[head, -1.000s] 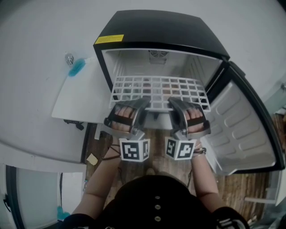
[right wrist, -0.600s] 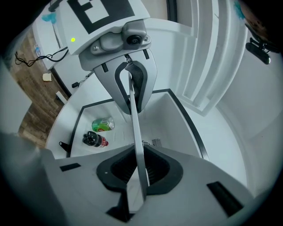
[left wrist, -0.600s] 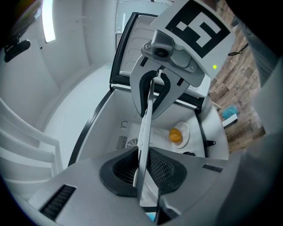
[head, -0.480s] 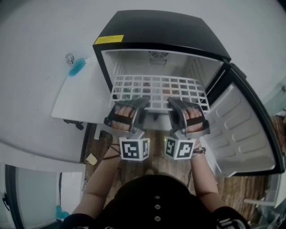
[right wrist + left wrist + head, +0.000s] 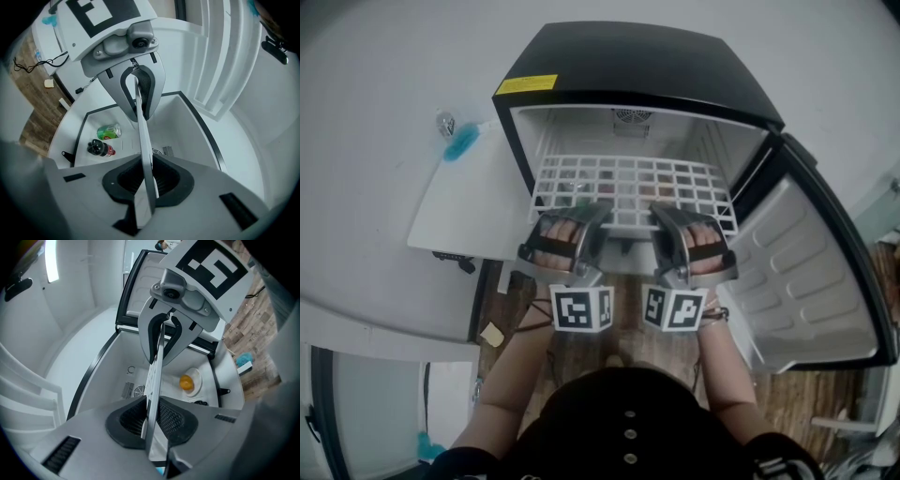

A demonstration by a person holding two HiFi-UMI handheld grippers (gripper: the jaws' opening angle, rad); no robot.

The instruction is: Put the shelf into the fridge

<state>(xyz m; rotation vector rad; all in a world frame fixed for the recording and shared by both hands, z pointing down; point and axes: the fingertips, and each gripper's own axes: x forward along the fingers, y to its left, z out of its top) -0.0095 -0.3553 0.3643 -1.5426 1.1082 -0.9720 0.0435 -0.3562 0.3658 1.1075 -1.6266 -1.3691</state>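
A white wire shelf (image 5: pixel 633 183) lies level, its back part inside the open black mini fridge (image 5: pixel 637 66). My left gripper (image 5: pixel 596 216) is shut on the shelf's front edge left of centre. My right gripper (image 5: pixel 662 216) is shut on the same edge right of centre. In the left gripper view the shelf (image 5: pixel 154 380) runs edge-on between the pads of the left gripper (image 5: pixel 152 416), with the other gripper clamped farther along. The right gripper view shows the shelf (image 5: pixel 142 140) pinched in the right gripper (image 5: pixel 147 180).
The fridge door (image 5: pixel 806 281) stands open to the right. Inside, below the shelf, are a green can (image 5: pixel 108 131), a dark bottle (image 5: pixel 100 148) and a plate with an orange item (image 5: pixel 187 382). A white panel (image 5: pixel 469 206) with a blue item (image 5: pixel 461 141) lies left. The floor (image 5: pixel 623 323) is wooden.
Both grippers and the shelf have moved slightly forward, deeper into the fridge. The grips have not changed.
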